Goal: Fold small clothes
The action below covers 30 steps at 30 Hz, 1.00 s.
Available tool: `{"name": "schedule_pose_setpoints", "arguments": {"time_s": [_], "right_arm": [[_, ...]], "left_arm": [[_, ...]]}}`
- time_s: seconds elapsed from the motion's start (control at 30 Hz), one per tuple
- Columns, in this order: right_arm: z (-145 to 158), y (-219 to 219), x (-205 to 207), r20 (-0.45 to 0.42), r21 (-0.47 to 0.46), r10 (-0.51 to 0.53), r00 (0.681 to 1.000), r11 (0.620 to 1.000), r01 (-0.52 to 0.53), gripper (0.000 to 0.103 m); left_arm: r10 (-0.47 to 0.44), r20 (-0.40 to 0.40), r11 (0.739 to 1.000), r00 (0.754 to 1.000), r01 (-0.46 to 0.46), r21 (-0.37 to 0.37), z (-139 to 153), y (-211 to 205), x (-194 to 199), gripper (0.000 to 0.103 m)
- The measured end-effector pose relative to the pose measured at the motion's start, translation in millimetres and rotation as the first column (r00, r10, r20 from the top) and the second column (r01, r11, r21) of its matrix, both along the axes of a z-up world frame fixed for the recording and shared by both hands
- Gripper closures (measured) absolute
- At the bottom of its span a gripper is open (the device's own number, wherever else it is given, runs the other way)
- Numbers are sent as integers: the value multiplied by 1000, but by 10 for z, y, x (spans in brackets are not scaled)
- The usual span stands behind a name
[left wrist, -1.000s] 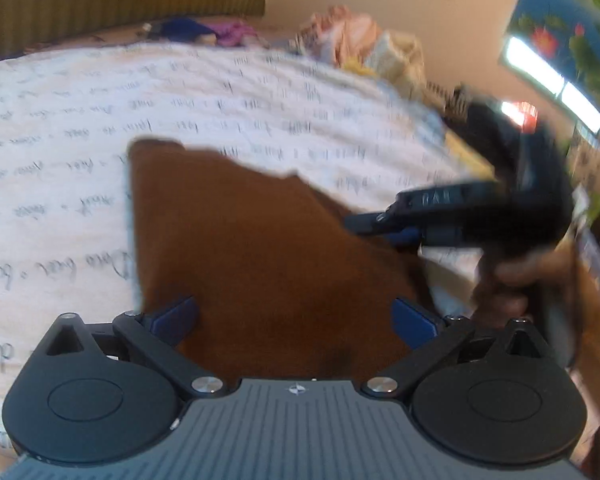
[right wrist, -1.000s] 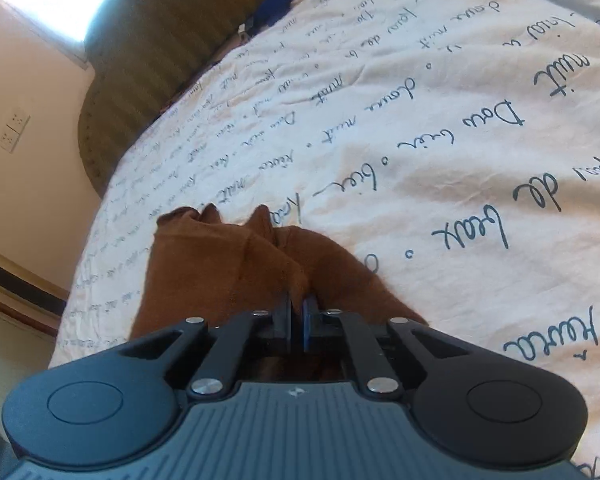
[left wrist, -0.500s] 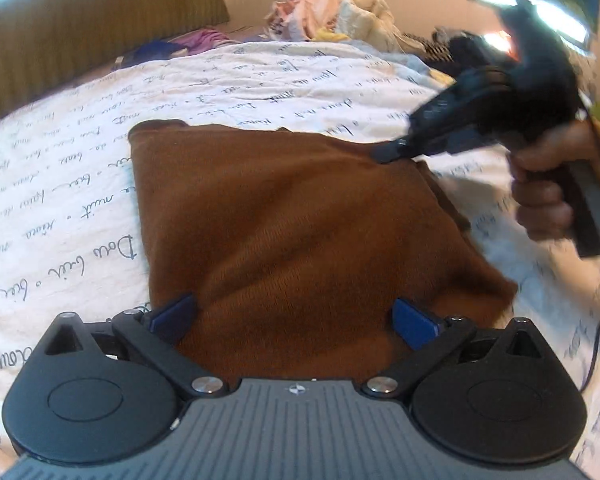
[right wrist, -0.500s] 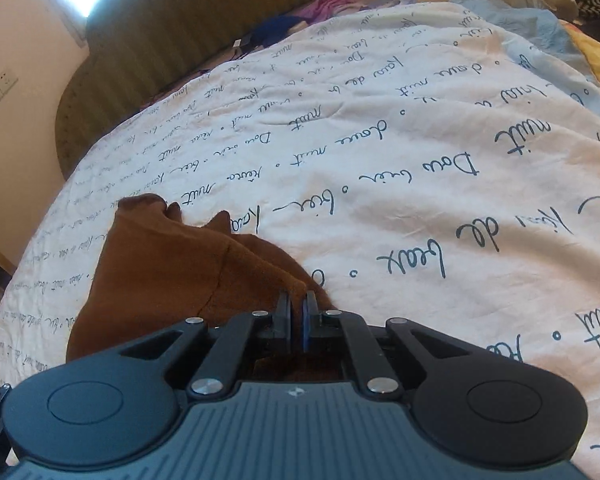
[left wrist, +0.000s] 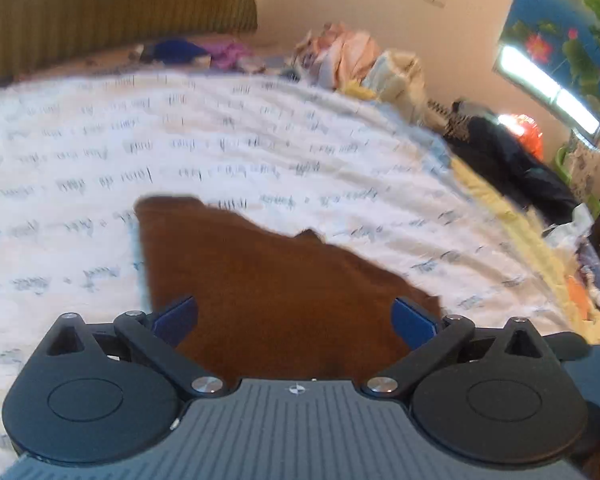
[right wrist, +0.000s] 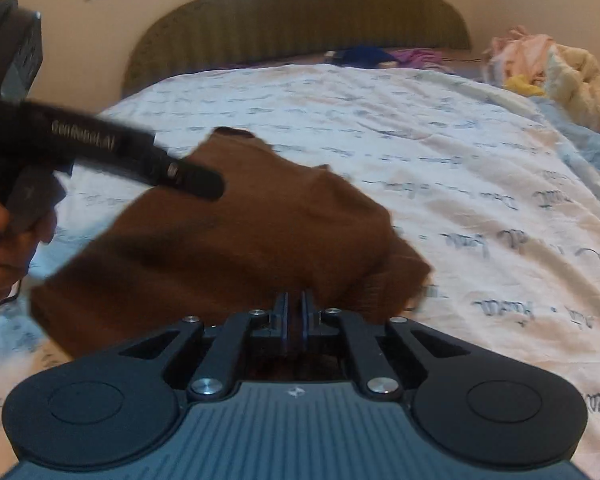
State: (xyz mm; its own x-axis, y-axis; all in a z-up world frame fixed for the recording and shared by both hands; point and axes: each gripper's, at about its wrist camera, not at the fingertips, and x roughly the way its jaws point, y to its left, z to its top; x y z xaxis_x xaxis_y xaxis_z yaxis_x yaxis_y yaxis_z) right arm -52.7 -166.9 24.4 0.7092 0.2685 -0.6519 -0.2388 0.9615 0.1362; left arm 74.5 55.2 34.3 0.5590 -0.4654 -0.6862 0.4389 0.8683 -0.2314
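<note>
Currently brown garment (right wrist: 236, 240) is being pinched at its near-right edge by right gripper (right wrist: 295, 312); left gripper (left wrist: 294, 320) is being held spread, empty, above its left half.

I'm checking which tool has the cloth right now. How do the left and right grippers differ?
The left gripper has its blue fingers spread wide, while the right gripper has its fingers pressed together. The left grips nothing above the brown garment; the right pinches that garment's edge. Both are over the printed bedsheet.
</note>
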Motion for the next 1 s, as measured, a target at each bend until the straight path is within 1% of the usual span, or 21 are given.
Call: {"name": "schedule_pose_setpoints", "arguments": {"time_s": [0.03, 0.07, 0.13, 0.17, 0.2, 0.27, 0.33, 0.37, 0.47, 0.53, 0.57, 0.6, 0.63, 0.67, 0.7, 0.73, 0.77, 0.8, 0.87, 0.9, 1.0], "right_arm": [[-40, -124, 17, -23, 75, -4, 1000, 997, 6, 99], [-33, -188, 24, -38, 97, 0, 999, 995, 4, 99], [49, -169, -3, -41, 4, -58, 997, 998, 58, 94], [97, -175, -42, -34, 20, -52, 998, 998, 53, 93], [153, -206, -100, -20, 80, -35, 999, 996, 37, 93], [235, -178, -202, 3, 165, -13, 1000, 986, 12, 93], [249, -62, -326, 41, 191, 32, 999, 981, -39, 93], [219, 42, -375, 37, 178, 57, 998, 982, -63, 93], [-33, 180, -442, -3, 27, 47, 999, 999, -47, 95], [-100, 70, -513, 18, 68, 43, 999, 997, -44, 95], [-55, -10, -543, -2, 110, 33, 999, 993, -33, 95], [7, -62, -562, -15, 131, 25, 1000, 991, -23, 94], [71, -109, -576, -22, 134, 14, 1000, 991, -11, 79], [128, -163, -589, -14, 135, 3, 1000, 991, -1, 40], [169, -226, -601, 8, 148, -4, 1000, 989, 2, 16], [209, -325, -635, 63, 178, -10, 998, 984, -1, 0], [237, -430, -655, 106, 217, -22, 994, 976, -2, 0], [263, -532, -609, 100, 252, -35, 994, 968, 9, 0], [279, -743, -427, 12, 329, -84, 996, 941, 75, 0], [242, -858, -332, -33, 397, -90, 995, 913, 96, 0], [79, -1039, -84, -131, 541, -54, 990, 832, 118, 0]], "left_arm": [[13, -45, 999, 999, -11, 30, -179, -61, 85, 7], [42, -77, 998, 996, -38, 50, -353, -60, 130, 3], [26, 27, 996, 999, -29, 84, -513, -2, -12, 0], [42, 40, 994, 998, -46, 94, -503, 31, -68, 0], [75, 23, 993, 997, -77, 91, -438, 115, -88, 2], [111, -13, 993, 994, -111, 26, -279, 283, -143, 3], [112, -6, 992, 994, -112, -50, -109, 440, -342, 2], [90, -2, 994, 996, -90, -62, -68, 476, -441, 1], [53, -39, 999, 998, -53, 4, -142, 432, -701, 2], [20, -69, 995, 997, -12, 103, -382, 362, -823, 1], [20, -52, 993, 998, -14, 119, -498, 394, -895, 0], [-2, 2, 991, 1000, 2, 131, -530, 412, -970, 0], [4, -1, 990, 1000, -4, 143, -506, 430, -983, 0], [25, -21, 993, 999, -22, 120, -444, 479, -961, 1], [26, -26, 997, 999, -24, 75, -356, 533, -930, 0], [21, -6, 999, 1000, -21, 24, -247, 596, -889, 0], [32, 10, 999, 999, -32, -16, -150, 663, -817, 0], [47, 3, 998, 999, -47, -50, -96, 718, -716, 0], [43, -67, 982, 997, -55, -179, -46, 853, -428, 0], [37, -117, 969, 992, -64, -238, -70, 903, -269, 0], [19, -256, 936, 967, -106, -334, -207, 964, 90, 0]]}}
